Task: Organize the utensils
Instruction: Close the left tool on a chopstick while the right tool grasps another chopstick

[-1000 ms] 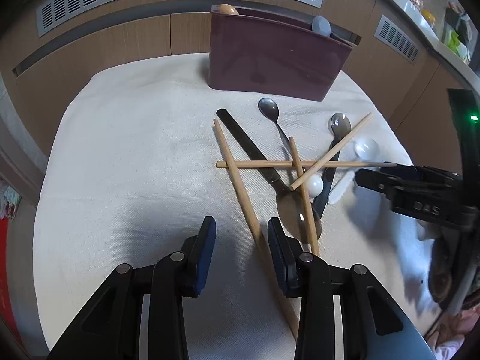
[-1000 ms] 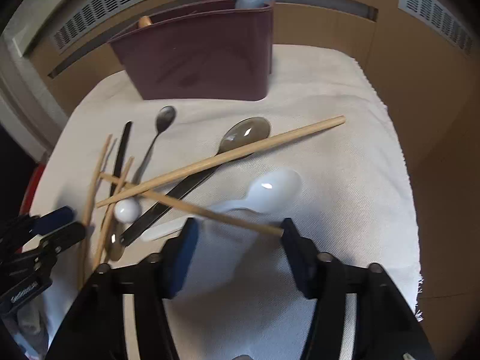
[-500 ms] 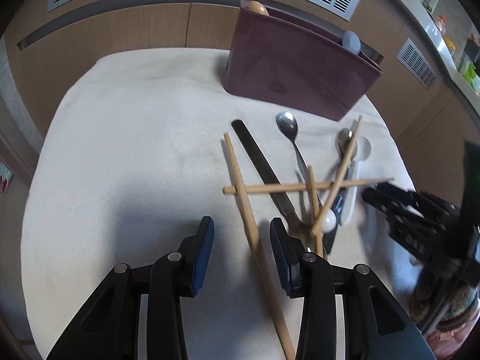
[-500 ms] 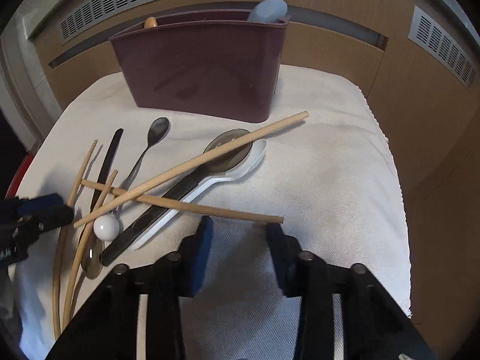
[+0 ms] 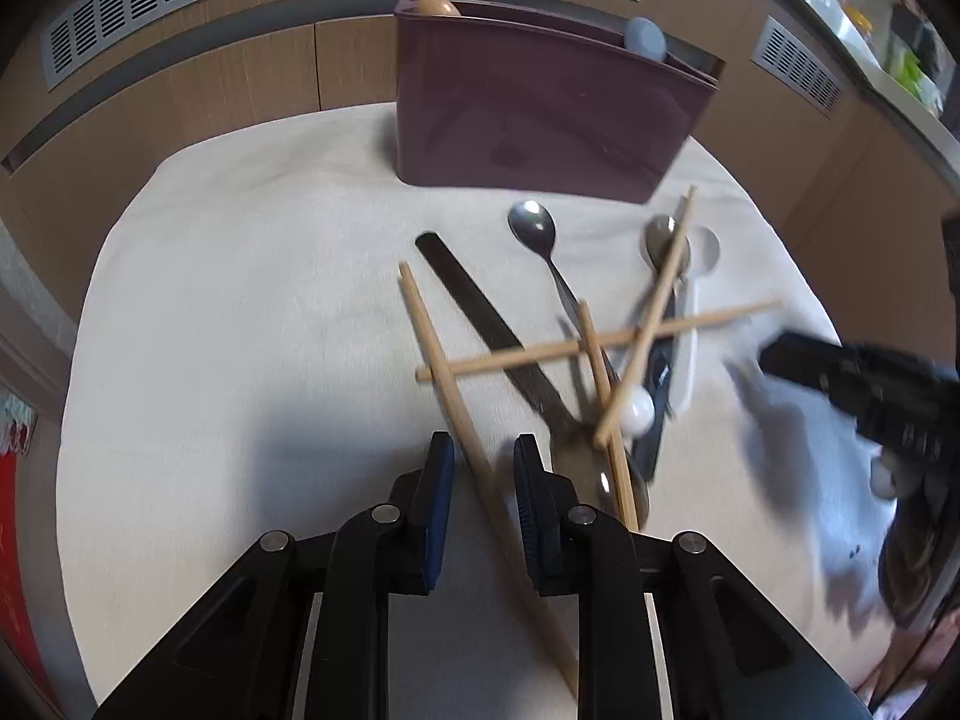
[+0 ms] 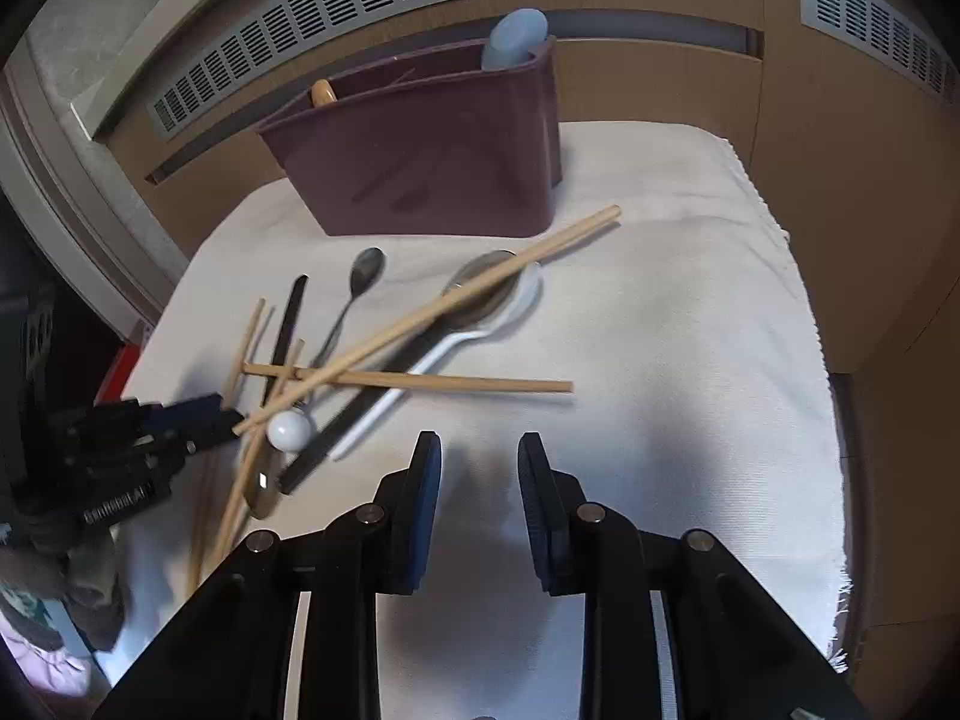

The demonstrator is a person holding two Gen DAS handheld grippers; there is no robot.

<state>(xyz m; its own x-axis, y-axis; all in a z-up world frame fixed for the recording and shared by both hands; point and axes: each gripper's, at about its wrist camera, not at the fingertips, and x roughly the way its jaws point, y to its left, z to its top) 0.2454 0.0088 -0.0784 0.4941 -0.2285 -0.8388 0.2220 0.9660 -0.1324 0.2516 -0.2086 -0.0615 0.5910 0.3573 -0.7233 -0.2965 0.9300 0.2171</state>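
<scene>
just closed further — left gripper (image 5: 478, 468) astride the chopstick (image 5: 441, 360), not yet pinching; right gripper (image 6: 478, 468) narrow, empty.

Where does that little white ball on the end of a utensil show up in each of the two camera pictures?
Left wrist view: the small white ball sits right of centre, just beyond the left gripper's fingers, under crossed wooden chopsticks.
Right wrist view: the small white ball lies at lower left, near the other gripper's tips.
Shared landmark: the dark red plastic utensil holder at the back of the white cloth.
</scene>
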